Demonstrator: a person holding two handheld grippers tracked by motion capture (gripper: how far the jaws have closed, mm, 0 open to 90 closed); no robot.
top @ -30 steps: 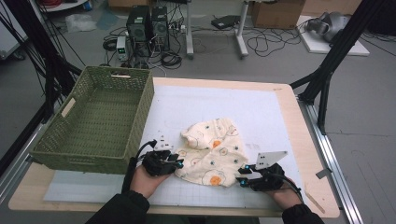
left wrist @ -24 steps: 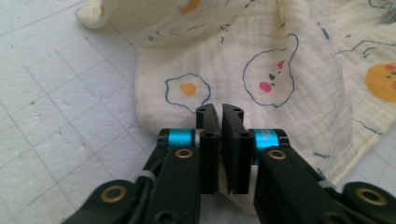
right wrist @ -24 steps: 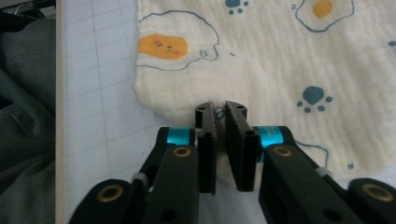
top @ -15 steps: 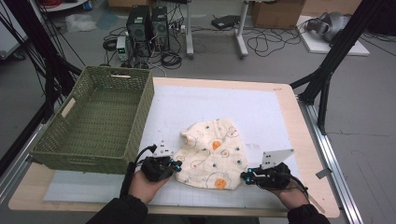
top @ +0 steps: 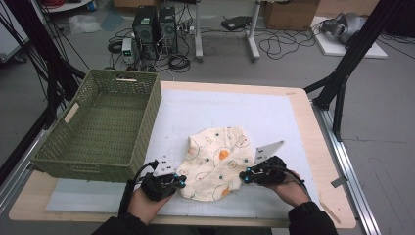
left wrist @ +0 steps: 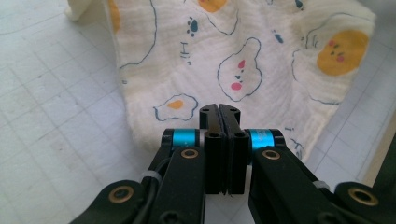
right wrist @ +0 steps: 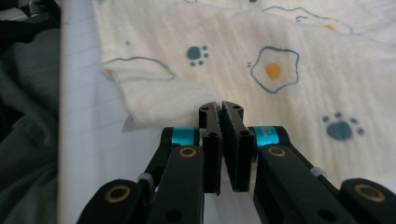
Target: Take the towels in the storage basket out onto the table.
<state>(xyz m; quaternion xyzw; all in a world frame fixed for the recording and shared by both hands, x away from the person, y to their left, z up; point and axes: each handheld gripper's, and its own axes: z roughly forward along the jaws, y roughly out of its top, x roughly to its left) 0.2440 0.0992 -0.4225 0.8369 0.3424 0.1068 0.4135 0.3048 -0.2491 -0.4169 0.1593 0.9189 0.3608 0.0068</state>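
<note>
A cream cloth [top: 218, 164] printed with fried eggs and paw prints lies crumpled on the white mat near the table's front. My left gripper [top: 180, 182] sits at its near left corner, jaws pressed together on the hem. In the left gripper view the shut gripper [left wrist: 219, 108] pinches the cloth [left wrist: 243, 56], which rises away from the tips. My right gripper [top: 243, 177] is at the cloth's right edge. The right gripper view shows the gripper [right wrist: 220, 106] shut on a folded edge of the cloth [right wrist: 289, 56].
A green woven basket [top: 151, 117] stands on the table's left side, close to the cloth. The white gridded mat [top: 235, 107] stretches behind the cloth. Black frame legs [top: 342, 83] rise at the right, and a dark sleeve [right wrist: 23, 140] shows left of the right gripper.
Both pairs of jaws have closed on the cloth's edges. My right hand has moved left and farther in, onto the cloth. The cloth's near edge has shifted and spread a little.
</note>
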